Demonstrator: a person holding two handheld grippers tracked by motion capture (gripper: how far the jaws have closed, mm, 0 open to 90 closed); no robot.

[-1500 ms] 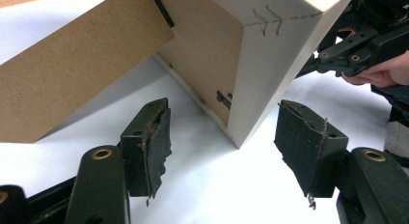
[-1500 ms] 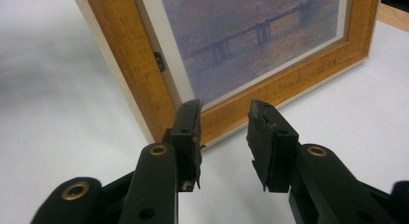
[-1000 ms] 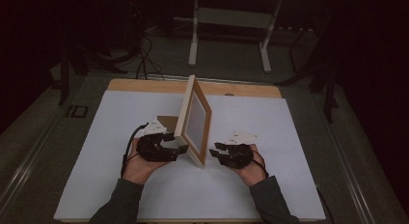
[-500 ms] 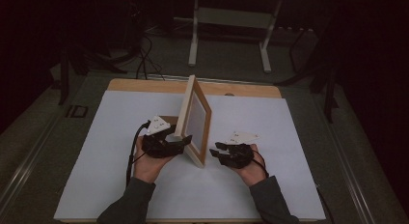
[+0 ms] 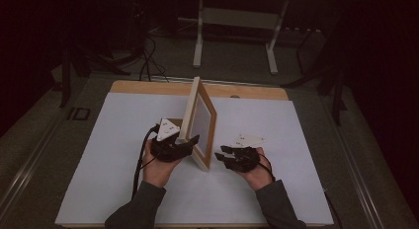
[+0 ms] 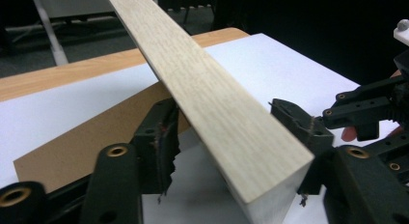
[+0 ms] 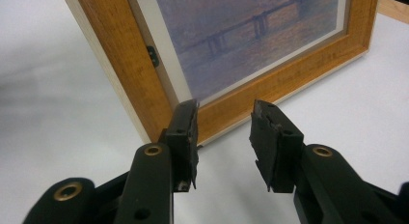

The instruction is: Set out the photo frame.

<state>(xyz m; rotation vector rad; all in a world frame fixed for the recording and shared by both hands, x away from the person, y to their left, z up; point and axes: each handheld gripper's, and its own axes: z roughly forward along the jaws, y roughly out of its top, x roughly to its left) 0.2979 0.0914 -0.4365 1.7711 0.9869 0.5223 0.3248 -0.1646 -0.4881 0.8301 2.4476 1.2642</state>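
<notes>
So the step here looks like getting a grip on the picture frame [image 5: 200,121], which stands on edge on the white surface [image 5: 108,165] right between the two sets of tongs. The left tongs [image 5: 190,140] are straddling the near upright edge of the frame, and their jaws have just been closing with that pale wood edge [image 6: 217,118] between them. In the left gripper view the pads sit close on both sides of the wood, but I honestly can't tell whether they're pressing on it yet. The right tongs [image 5: 223,153] hang just off the frame's front side, jaws partly apart with nothing in them, pointed at the lower corner [image 7: 164,122] of the frame but not touching it. My guess for the next move: the left tongs need to finish the squeeze so the frame can't tip, and only then should anything get lifted or turned, because a thin thing standing on edge will flop as soon as it's nudged. Looks-wise it's a warm honey-brown wooden frame with a lighter raw-wood outer edge, a pale mat, and a hazy bluish-purple print [image 7: 251,31] of what seems to be a bridge over water. A brown backing or stand piece [image 6: 82,137] sits behind it, on the left tongs' side.
</notes>
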